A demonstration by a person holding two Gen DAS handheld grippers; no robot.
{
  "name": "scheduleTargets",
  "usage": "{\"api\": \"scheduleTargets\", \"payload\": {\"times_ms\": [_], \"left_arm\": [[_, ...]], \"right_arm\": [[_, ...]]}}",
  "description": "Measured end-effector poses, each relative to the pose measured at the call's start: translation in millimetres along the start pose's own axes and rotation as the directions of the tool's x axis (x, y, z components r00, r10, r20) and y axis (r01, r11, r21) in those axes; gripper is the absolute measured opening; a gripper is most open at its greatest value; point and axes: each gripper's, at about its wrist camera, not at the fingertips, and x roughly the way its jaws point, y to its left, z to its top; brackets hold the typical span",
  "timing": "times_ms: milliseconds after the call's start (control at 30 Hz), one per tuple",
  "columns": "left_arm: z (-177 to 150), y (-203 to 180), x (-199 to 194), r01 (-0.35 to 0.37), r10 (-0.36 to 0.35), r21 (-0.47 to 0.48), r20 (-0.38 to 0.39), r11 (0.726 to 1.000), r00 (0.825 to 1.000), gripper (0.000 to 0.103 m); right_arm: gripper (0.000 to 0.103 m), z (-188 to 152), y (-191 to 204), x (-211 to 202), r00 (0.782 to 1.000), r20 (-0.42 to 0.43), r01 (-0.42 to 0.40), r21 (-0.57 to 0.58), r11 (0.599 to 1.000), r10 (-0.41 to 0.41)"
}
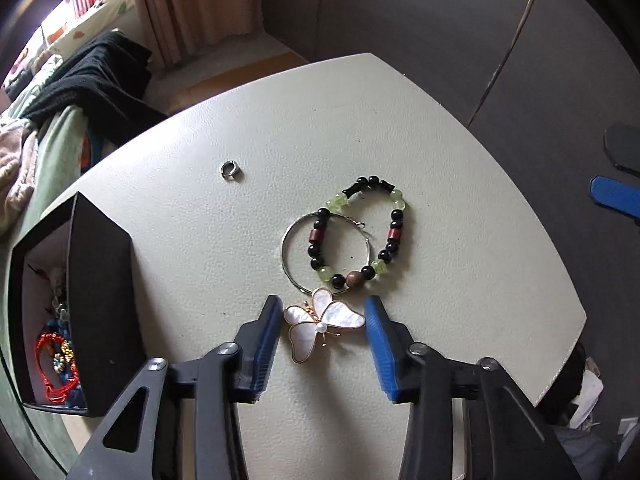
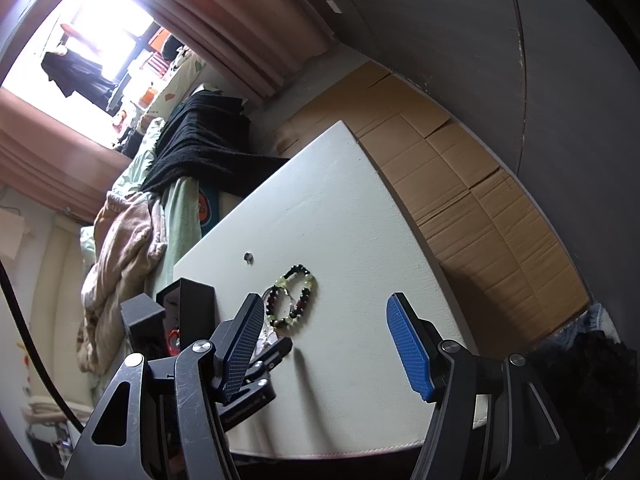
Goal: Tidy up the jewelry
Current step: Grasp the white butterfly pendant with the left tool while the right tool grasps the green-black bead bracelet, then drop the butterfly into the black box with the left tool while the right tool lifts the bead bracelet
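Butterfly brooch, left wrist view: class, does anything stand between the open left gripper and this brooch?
Nothing visible does. The butterfly brooch lies on the table between the fingers of the open left gripper, with bare table on either side. Its upper wing overlaps the silver hoop, beyond the fingertips.

butterfly brooch [image 2: 267, 340] mostly hidden behind right jaws, black box [image 1: 100, 304] contents partly hidden
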Motion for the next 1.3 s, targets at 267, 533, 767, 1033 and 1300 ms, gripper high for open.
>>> {"api": "scheduleTargets", "payload": {"times_ms": [267, 533, 767, 1033, 1300], "left_arm": [[2, 23, -27, 0.063, -0.059, -0.058, 0.066, 0.996, 0.996, 0.044], [5, 51, -54, 0.095, -0.08, -0.12, 0.131, 0.988, 0.988, 0.043], [3, 76, -70, 0.12, -0.09, -0.173, 0.17, 0.978, 0.981, 0.043], [-2, 102, -88, 0.147, -0.102, -0.213, 0.208, 0.966, 0.973, 0.043], [-13, 131, -109, 0.149, -0.082, -0.268, 0.248, 0.952, 0.965, 0.044]], "right_arm": [[0.064, 0, 6, 13, 1.0, -0.021, 0.012, -0.014, 1.0, -0.012], [0.064, -2, 26, 38, 0.997, -0.035, 0.067, -0.06, 0.996, -0.07], [0.054, -1, 43, 70, 0.986, -0.068, 0.147, -0.105, 0.984, -0.155], [0.037, 5, 53, 104, 0.954, -0.073, 0.275, -0.176, 0.945, -0.292], [0.021, 1, 68, 126, 0.896, -0.038, 0.417, -0.276, 0.866, -0.443]]}}
